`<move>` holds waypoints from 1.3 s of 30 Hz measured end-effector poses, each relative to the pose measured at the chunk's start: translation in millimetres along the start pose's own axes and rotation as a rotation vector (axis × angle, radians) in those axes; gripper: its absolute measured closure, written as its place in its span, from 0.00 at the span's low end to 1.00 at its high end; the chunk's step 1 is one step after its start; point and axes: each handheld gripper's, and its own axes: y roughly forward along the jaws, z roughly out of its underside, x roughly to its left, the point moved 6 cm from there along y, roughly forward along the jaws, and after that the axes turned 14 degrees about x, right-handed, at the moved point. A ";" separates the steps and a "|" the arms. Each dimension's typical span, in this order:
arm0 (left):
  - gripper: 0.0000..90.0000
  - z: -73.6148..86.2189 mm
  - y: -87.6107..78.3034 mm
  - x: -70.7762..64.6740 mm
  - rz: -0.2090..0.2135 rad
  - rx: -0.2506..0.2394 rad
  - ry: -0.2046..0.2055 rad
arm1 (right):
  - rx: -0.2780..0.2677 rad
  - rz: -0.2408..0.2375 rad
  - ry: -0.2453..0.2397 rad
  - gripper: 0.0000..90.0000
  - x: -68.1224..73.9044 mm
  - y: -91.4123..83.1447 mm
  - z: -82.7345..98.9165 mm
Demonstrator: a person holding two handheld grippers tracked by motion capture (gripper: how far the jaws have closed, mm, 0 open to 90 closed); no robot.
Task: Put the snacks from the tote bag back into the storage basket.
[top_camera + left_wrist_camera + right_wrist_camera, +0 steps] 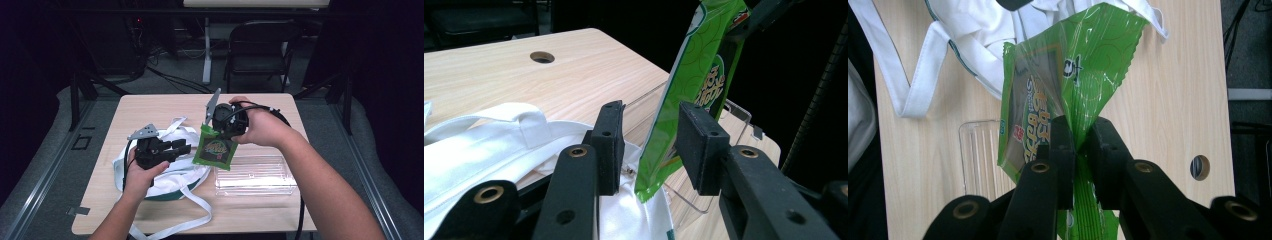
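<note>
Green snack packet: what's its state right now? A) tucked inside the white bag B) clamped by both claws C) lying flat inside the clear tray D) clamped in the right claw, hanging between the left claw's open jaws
D: the right claw is shut on the green snack packet, whose lower end hangs between the open jaws of the left claw, which do not touch it.
</note>
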 end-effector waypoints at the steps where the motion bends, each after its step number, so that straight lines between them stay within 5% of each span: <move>1: 0.70 0.0 0.1 0.3 0.000 -0.002 -0.002 | -0.001 0.000 0.002 0.91 -0.2 0.4 0.9; 39: 0.69 3.0 1.7 7.5 -0.010 0.003 -0.025 | 0.137 0.105 0.015 0.90 -8.1 15.3 43.7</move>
